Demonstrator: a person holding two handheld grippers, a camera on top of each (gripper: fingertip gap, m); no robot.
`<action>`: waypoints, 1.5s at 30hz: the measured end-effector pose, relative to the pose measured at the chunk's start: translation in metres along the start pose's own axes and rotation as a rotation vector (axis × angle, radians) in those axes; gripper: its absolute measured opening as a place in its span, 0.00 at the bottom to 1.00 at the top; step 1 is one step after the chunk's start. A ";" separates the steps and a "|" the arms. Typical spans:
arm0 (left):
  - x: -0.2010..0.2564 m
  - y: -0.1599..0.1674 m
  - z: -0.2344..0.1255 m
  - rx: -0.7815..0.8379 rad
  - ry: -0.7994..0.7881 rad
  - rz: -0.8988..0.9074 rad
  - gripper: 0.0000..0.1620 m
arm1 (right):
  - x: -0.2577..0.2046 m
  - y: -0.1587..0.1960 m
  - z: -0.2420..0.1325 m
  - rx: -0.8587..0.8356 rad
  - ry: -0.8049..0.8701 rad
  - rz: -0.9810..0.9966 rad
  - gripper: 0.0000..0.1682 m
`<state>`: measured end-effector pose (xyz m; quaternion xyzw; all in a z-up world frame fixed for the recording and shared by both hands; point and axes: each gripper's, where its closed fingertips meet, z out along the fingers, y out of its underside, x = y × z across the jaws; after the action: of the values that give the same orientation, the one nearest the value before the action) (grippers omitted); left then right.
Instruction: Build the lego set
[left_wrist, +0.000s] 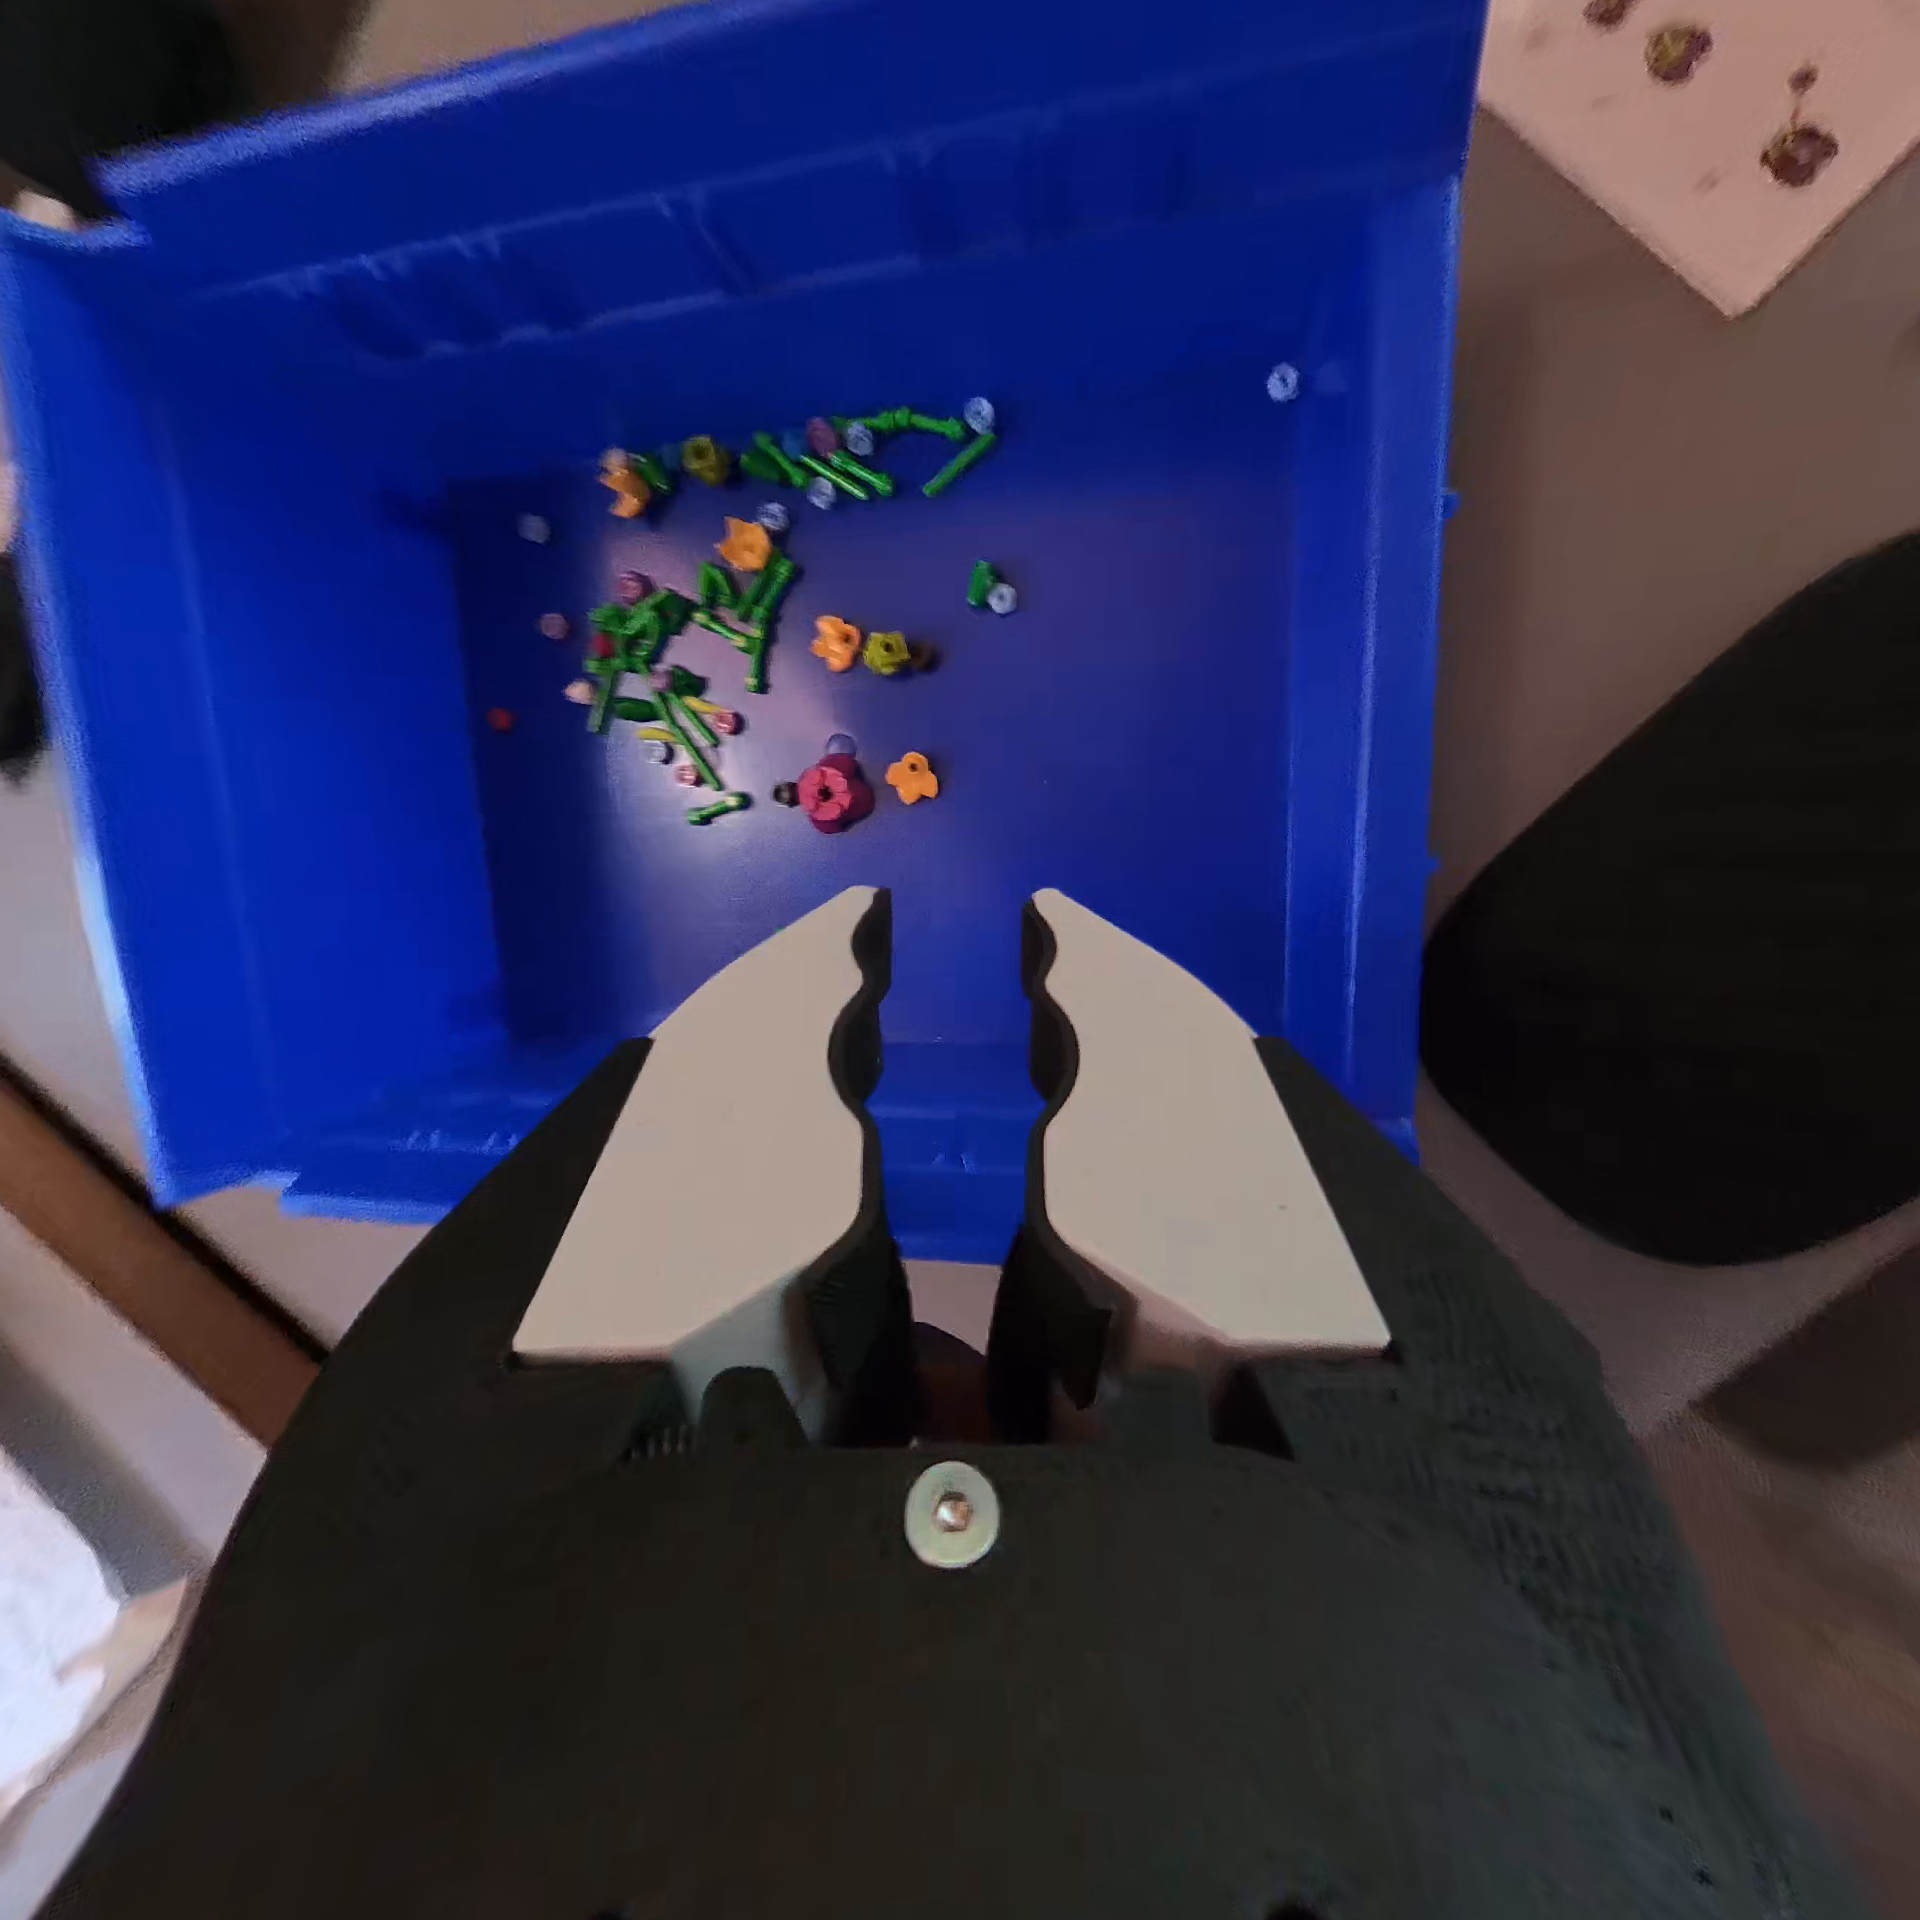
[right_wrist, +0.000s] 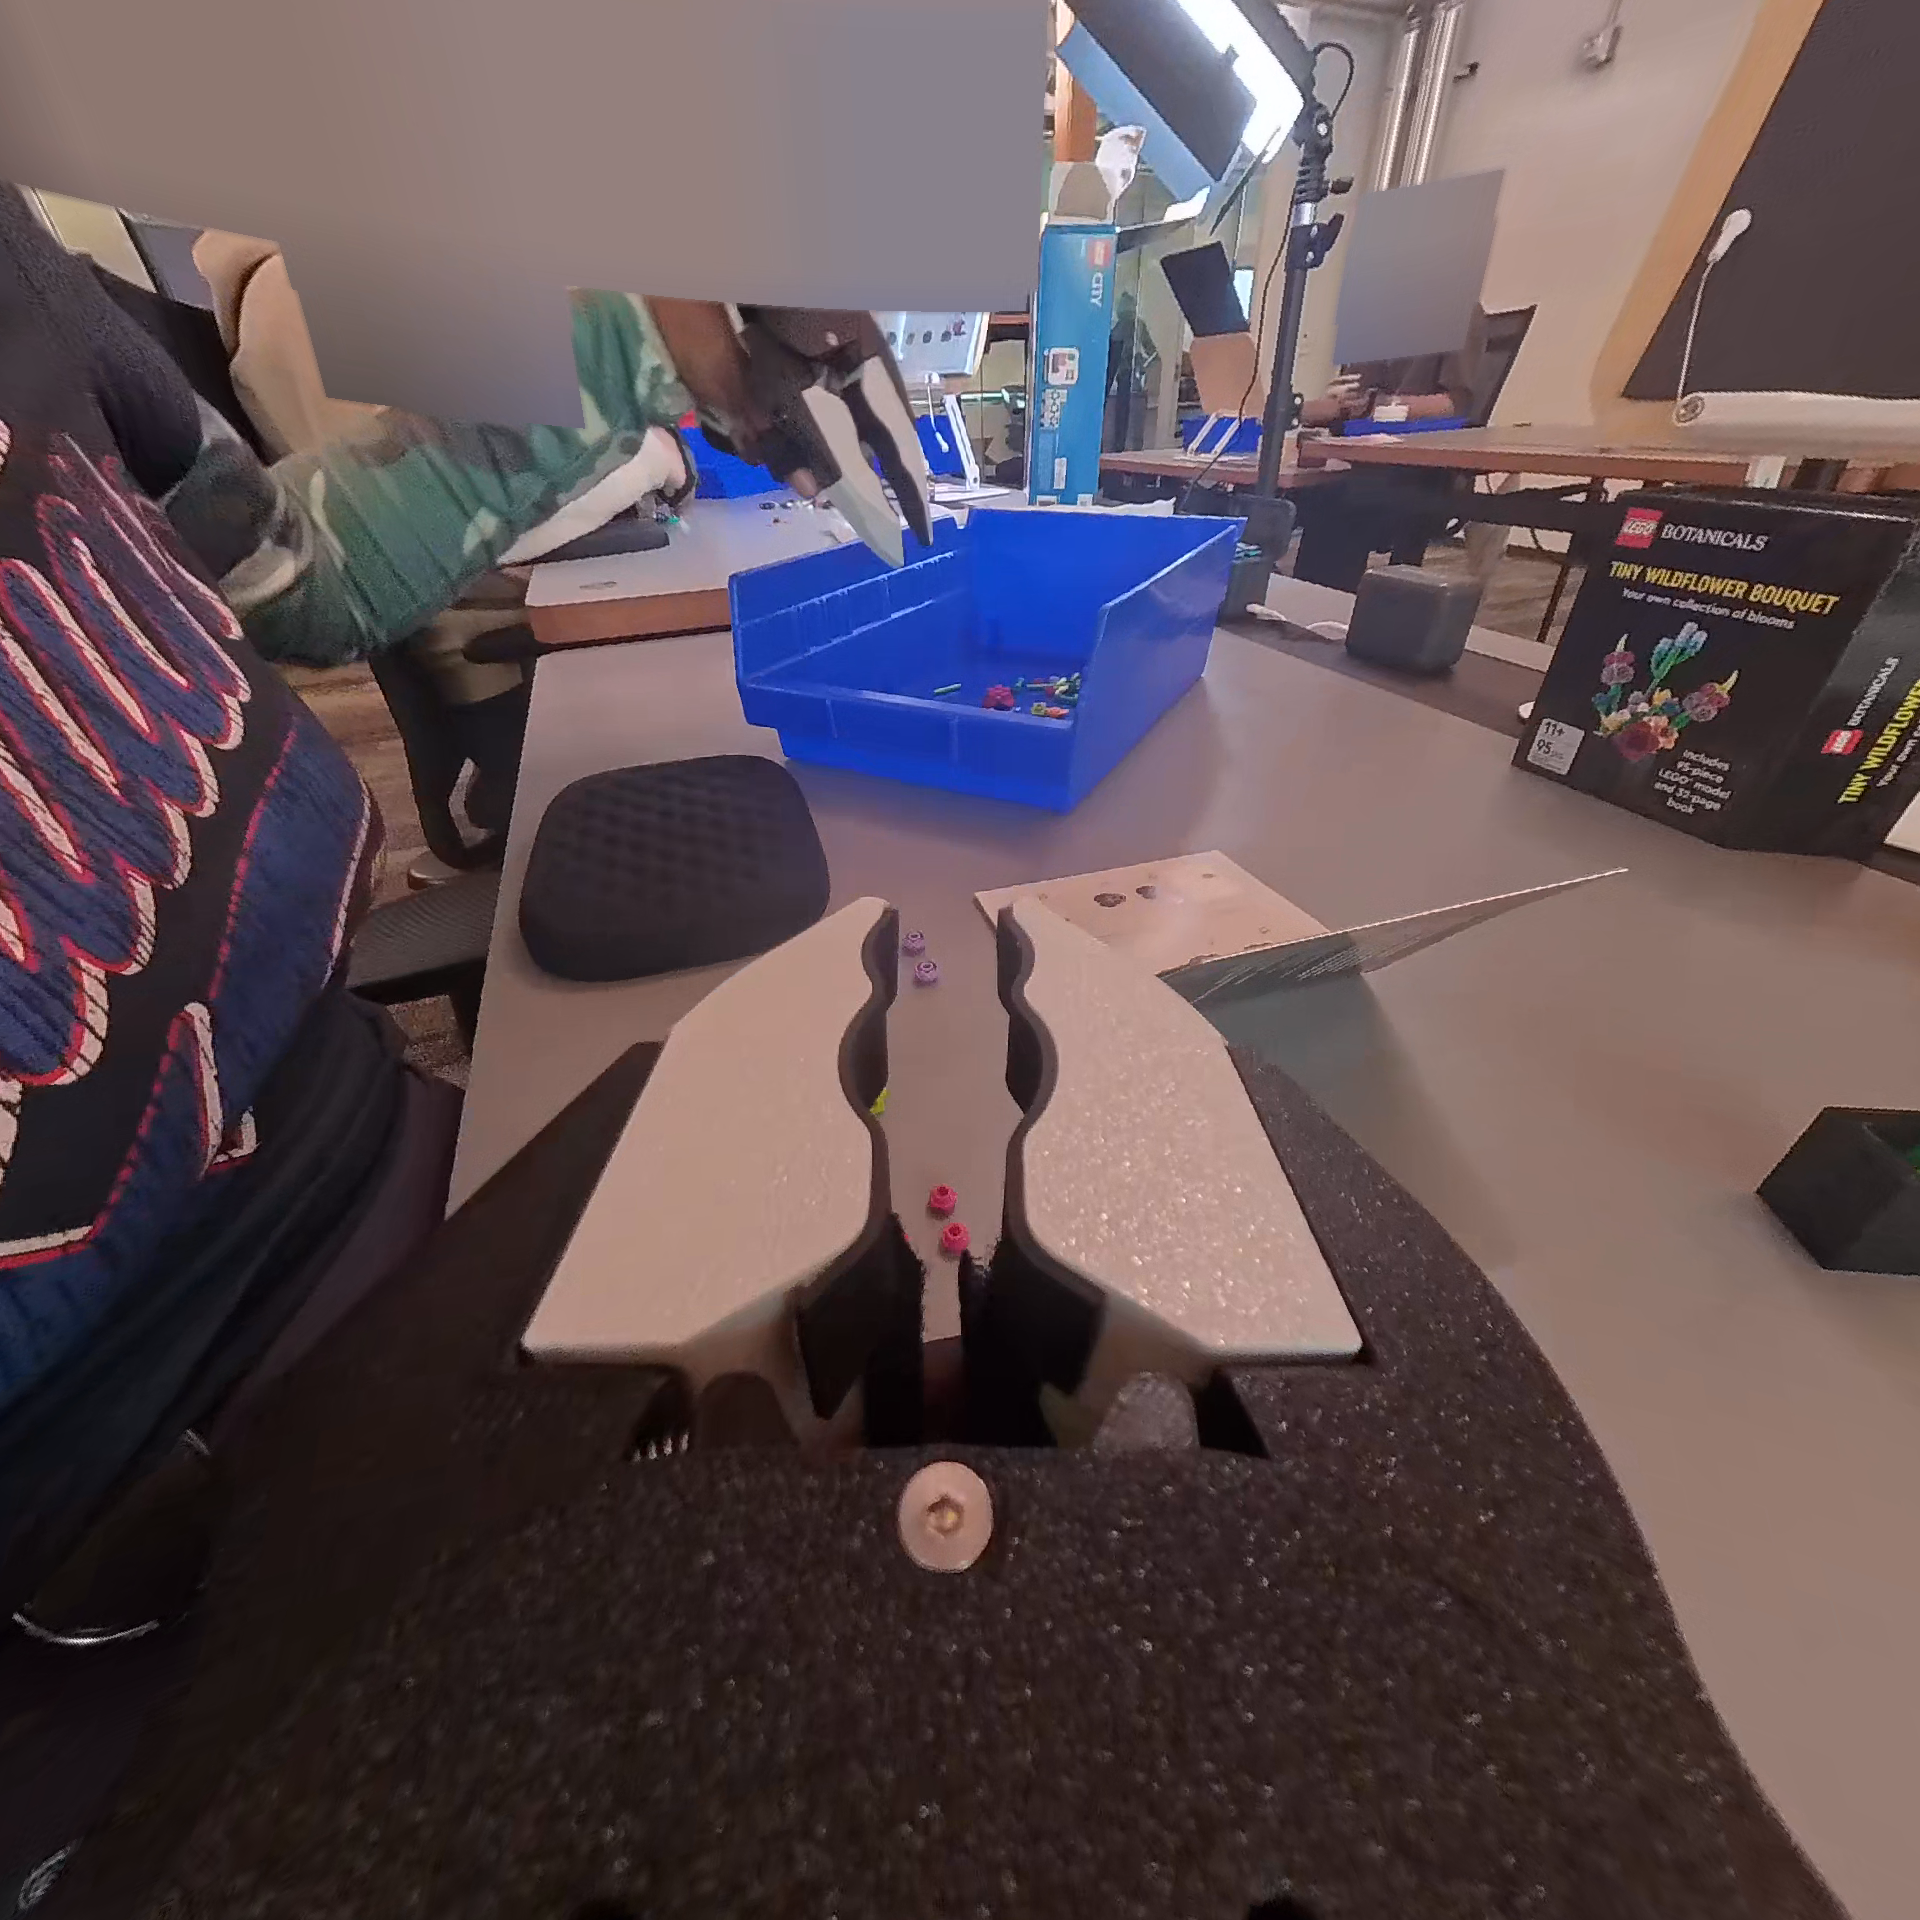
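Worktop (right_wrist: 1455, 1039): grey, carrying all items. Its left edge runs close beside the person's sleeve and a chair, so anything knocked that way would, in my judgement, drop to the floor.

Blue bin (right_wrist: 1039, 769): stands toward the far left part of the worktop, open-topped, with high walls and a lower lip on the side facing the right tongs. The loose lego pieces (left_wrist: 727, 623) lie on its floor in a scattered, partly tangled cluster of green stems and orange, magenta and pale round parts.

Black cushion pad (right_wrist: 670, 862): lies at the left edge, just beside the bin.

Set box (right_wrist: 1704, 665) and an open instruction booklet (right_wrist: 1351, 935): right of the bin, box at the far right.

Left tongs (left_wrist: 956, 914): held over the near part of the bin, pointing down at the pieces, tips apart, nothing between them. The view is motion-blurred. Risk: the stems overlap, so a closing grip may catch two pieces or flick a neighbour aside; the magenta flower (left_wrist: 831, 795) and orange flower (left_wrist: 912, 777) lie nearest and close together.

Right tongs (right_wrist: 945, 914): low over the near worktop, tips apart and empty.

Small purple studs (right_wrist: 920, 958) and pink studs (right_wrist: 948, 1216): loose on the worktop between the right tongs' fingers. Risk: a careless sweep could roll them toward the left edge.
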<state>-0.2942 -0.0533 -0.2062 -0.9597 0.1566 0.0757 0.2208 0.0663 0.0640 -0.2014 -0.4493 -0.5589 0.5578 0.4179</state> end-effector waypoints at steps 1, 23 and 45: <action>0.002 0.002 0.006 -0.044 0.063 0.018 0.13 | 0.000 0.001 0.000 -0.004 0.002 -0.003 0.11; 0.037 0.083 0.064 -0.849 0.284 0.218 0.11 | 0.001 -0.001 -0.002 0.023 -0.008 0.017 0.11; 0.067 -0.060 0.021 0.184 0.441 -0.032 0.05 | -0.001 0.000 -0.001 0.009 -0.002 -0.016 0.11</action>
<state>-0.2128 -0.0104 -0.2154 -0.9312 0.1918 -0.1539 0.2690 0.0674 0.0631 -0.2011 -0.4424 -0.5602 0.5574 0.4240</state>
